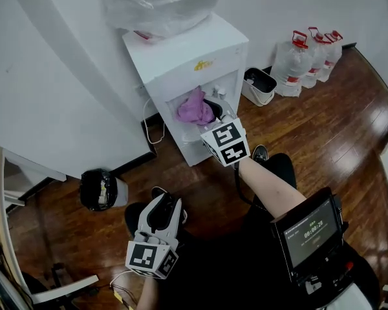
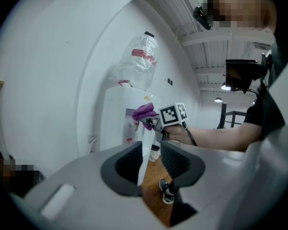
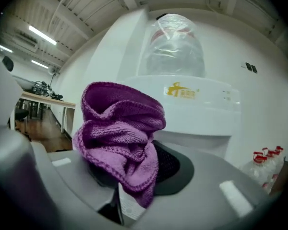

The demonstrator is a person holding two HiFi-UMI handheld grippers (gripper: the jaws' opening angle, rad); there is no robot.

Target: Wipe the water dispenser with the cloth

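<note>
Left gripper (image 1: 163, 206) hangs low and close in, jaws a little apart, nothing between them. Right gripper (image 3: 129, 176) is clamped on the bunched purple cloth (image 3: 120, 133), up at the water dispenser (image 3: 201, 111) tap recess. Cloth looks soft, light and floppy, so I'd pinch the bunch and let the loose folds wipe.

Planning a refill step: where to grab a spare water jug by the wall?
Probably the red handle on top of the nearest spare jug, coming from above. It stands upright with the handle arched up; the body looks too wide to pinch, and neighbouring jugs crowd one side.
</note>
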